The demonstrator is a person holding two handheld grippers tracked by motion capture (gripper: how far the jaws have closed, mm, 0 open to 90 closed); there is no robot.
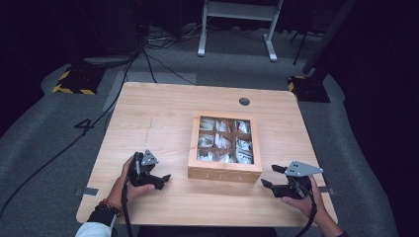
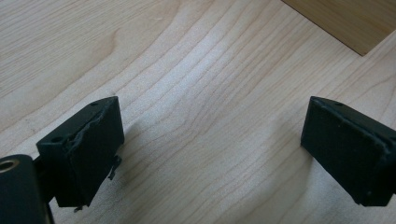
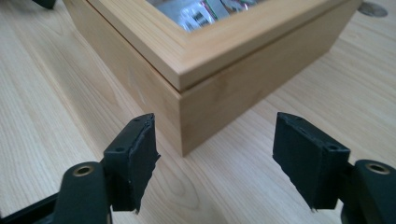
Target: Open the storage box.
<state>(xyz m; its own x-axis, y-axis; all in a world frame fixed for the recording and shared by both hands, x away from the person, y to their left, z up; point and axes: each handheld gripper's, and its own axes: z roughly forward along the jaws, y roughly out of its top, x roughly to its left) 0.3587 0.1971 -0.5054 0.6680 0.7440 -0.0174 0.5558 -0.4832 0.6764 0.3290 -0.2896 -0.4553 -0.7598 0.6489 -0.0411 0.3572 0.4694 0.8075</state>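
A wooden tea box (image 1: 225, 143) with a glass-paned lid stands closed on the table; several packets show through the panes. My left gripper (image 1: 159, 180) rests on the table left of the box, open, with bare wood between its jaws (image 2: 212, 140). A corner of the box (image 2: 345, 21) shows at the top right of the left gripper view. My right gripper (image 1: 272, 176) lies right of the box's front corner, open and empty. In the right gripper view its jaws stand apart (image 3: 215, 161) facing the near corner of the box (image 3: 201, 70), a short gap away.
The light wooden table (image 1: 158, 118) has a round cable hole (image 1: 244, 101) at the back. Cables run over the grey floor behind and to the left, and a white desk frame (image 1: 237, 19) stands farther back.
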